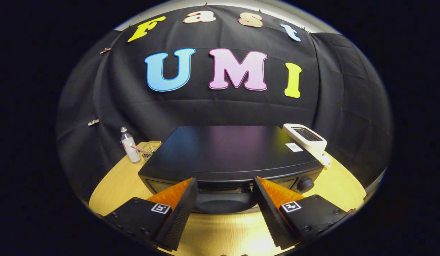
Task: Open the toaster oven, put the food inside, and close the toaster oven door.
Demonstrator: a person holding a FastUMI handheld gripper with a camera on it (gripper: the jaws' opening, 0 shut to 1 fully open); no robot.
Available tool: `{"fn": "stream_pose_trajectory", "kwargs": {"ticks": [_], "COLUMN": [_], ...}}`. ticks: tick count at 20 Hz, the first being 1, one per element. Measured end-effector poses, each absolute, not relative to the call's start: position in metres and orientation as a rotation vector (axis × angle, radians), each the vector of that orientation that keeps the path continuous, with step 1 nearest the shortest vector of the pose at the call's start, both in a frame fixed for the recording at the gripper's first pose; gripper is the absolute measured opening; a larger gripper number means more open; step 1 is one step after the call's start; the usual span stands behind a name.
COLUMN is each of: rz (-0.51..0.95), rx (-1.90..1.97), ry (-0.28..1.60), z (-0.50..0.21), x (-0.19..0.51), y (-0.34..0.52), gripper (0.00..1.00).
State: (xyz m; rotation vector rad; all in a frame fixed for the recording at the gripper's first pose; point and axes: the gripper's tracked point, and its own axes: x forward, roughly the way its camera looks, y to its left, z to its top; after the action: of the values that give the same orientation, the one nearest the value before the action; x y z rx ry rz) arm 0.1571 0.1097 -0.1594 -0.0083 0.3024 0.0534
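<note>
A black toaster oven [227,149] stands on the round wooden table [113,185], and I look down on its flat top from the front. Its front face with the door handle [223,189] lies just ahead of and between my fingers. A round knob [305,184] sits at the front's right end. From this steep angle the door looks shut. My gripper [225,180] is open, with its two black-padded fingers [181,209] spread to either side of the handle, touching nothing and holding nothing.
A white slot toaster [305,139] stands behind the oven's right rear corner. A small plastic bottle [129,145] and a clear glass [153,147] with a straw stand at the oven's left rear. Bare tabletop lies under my fingers.
</note>
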Motion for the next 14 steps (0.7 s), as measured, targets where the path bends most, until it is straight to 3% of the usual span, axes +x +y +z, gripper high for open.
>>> {"fn": "stream_pose_trajectory", "kwargs": {"ticks": [14], "rz": [0.073], "rx": [0.007], "ry": [0.328], "z": [-0.172], "x": [0.124], "y": [0.106], "gripper": [0.97]}}
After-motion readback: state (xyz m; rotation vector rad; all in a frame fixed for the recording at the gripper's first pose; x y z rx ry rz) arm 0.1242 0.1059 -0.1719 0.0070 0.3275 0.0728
